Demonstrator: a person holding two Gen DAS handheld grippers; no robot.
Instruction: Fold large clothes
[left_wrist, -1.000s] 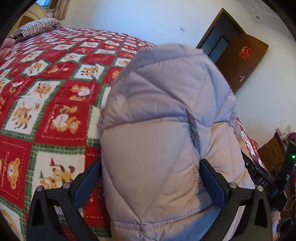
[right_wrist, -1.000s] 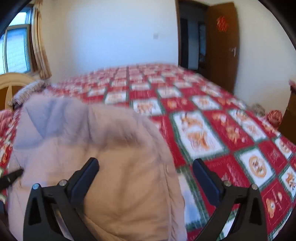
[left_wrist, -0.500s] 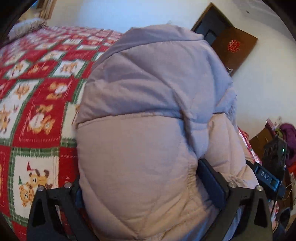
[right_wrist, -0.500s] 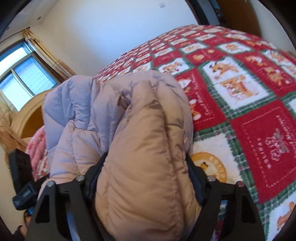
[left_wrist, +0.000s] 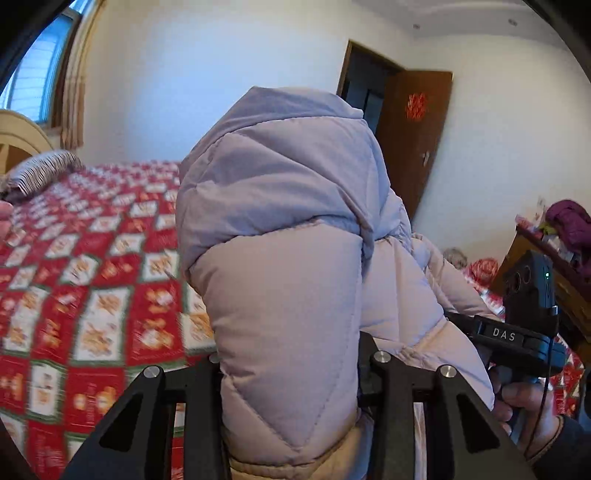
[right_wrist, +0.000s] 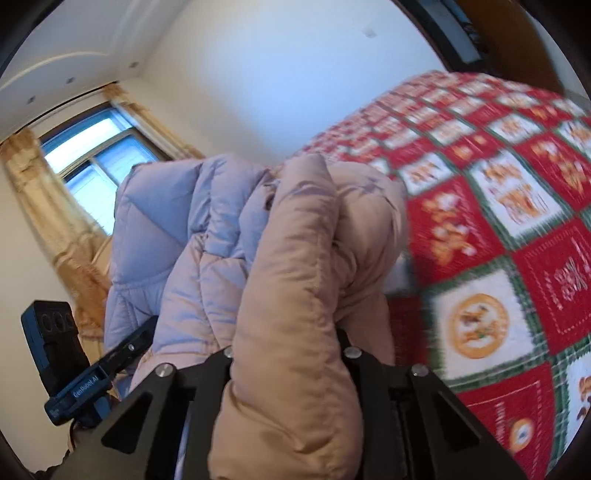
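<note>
A puffy quilted down jacket (left_wrist: 288, 236), pale lilac with a beige lining, is bunched up and held above the bed. My left gripper (left_wrist: 290, 365) is shut on a thick fold of it. My right gripper (right_wrist: 286, 354) is shut on a beige fold of the same jacket (right_wrist: 295, 266). The jacket fills the middle of both views and hides both sets of fingertips. The right gripper also shows at the right of the left wrist view (left_wrist: 517, 339), and the left gripper at the lower left of the right wrist view (right_wrist: 88, 384).
The bed has a red, white and green patterned quilt (left_wrist: 92, 280) (right_wrist: 517, 229). A striped pillow (left_wrist: 40, 171) lies at the headboard. A brown door (left_wrist: 417, 136) stands open. A curtained window (right_wrist: 88, 162) is on the far wall. A cluttered dresser (left_wrist: 561, 251) stands at the right.
Both grippers have closed on the jacket from open a second ago and lifted it off the bed. Both views have swung upward toward the walls and ceiling.
</note>
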